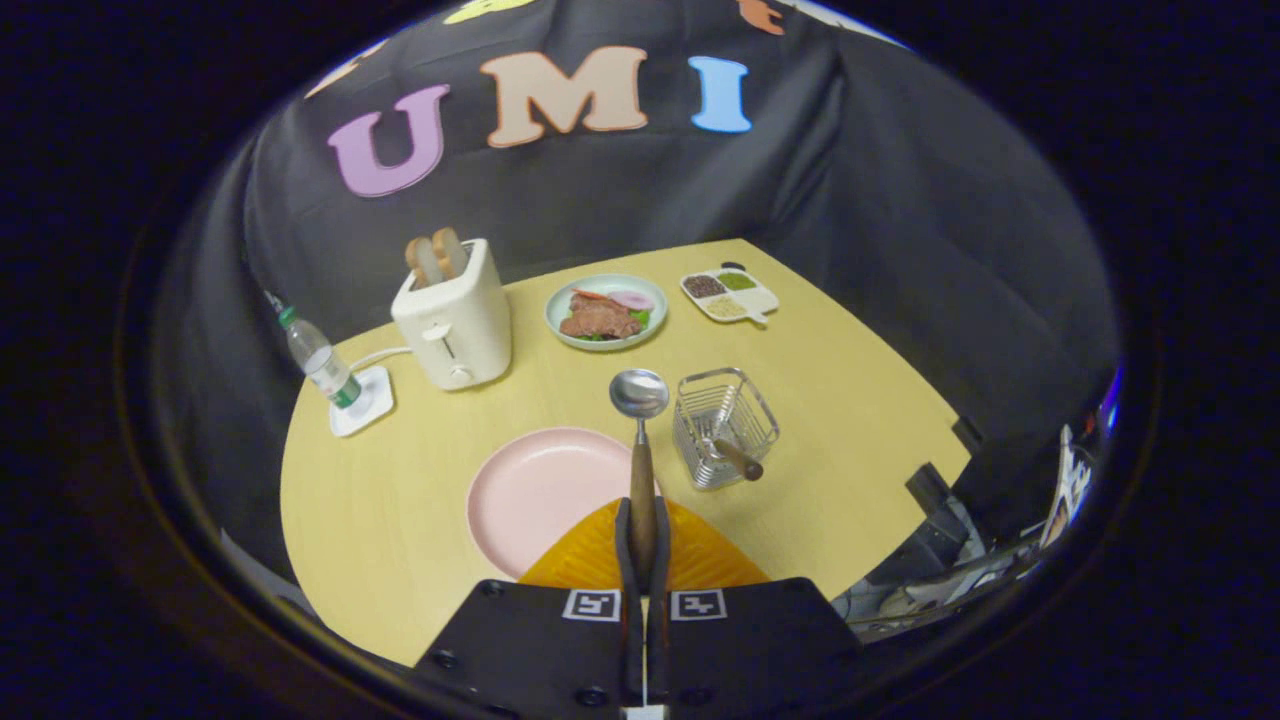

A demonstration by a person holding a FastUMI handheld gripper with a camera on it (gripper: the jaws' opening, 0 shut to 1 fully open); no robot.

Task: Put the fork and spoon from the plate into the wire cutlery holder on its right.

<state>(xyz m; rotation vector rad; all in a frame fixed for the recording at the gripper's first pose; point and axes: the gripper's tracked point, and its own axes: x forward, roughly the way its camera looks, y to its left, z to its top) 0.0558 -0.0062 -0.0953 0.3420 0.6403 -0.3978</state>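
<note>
My gripper is shut on the spoon's wooden handle, lifted above the table. The spoon points straight ahead from my fingers, its metal bowl hanging over the far rim of the pink plate. The plate lies just ahead and left of my fingers with nothing on it. To its right stands the wire cutlery holder. A wooden handle sticks out of the holder toward me; it looks like the fork, its head hidden inside the wire.
A white toaster with two bread slices stands far left, a water bottle on a white coaster beside it. A green plate of food and a divided snack tray sit at the table's far edge.
</note>
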